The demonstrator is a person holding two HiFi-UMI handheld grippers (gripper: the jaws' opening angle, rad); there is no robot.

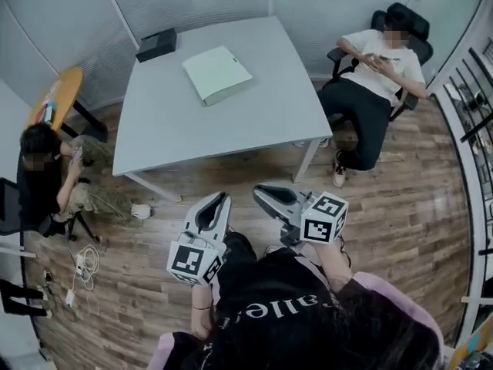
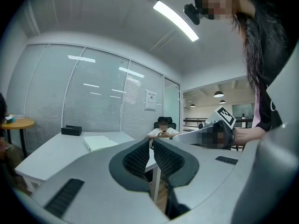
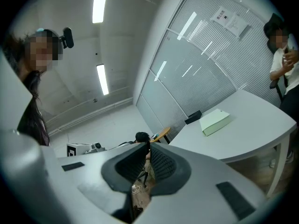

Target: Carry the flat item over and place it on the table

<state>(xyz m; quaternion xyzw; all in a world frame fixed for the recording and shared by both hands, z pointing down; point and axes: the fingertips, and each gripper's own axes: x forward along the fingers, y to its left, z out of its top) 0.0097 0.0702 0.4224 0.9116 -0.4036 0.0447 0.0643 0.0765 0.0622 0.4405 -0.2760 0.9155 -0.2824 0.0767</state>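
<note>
A pale green flat box (image 1: 216,74) lies on the grey table (image 1: 231,129), toward its far side. It also shows in the left gripper view as the flat box (image 2: 99,143) and in the right gripper view as the flat box (image 3: 215,121). My left gripper (image 1: 216,201) is held close to my body over the wooden floor, short of the table's near edge. Its jaws are shut with nothing between them (image 2: 152,142). My right gripper (image 1: 262,194) hangs beside it, pointing left, also shut and empty (image 3: 148,146). Neither gripper touches the box.
A black box (image 1: 156,44) sits at the table's far left corner. One person sits in a black chair (image 1: 373,83) right of the table, another (image 1: 46,176) sits low at the left near a round wooden table (image 1: 58,95). Cables (image 1: 81,268) lie on the floor.
</note>
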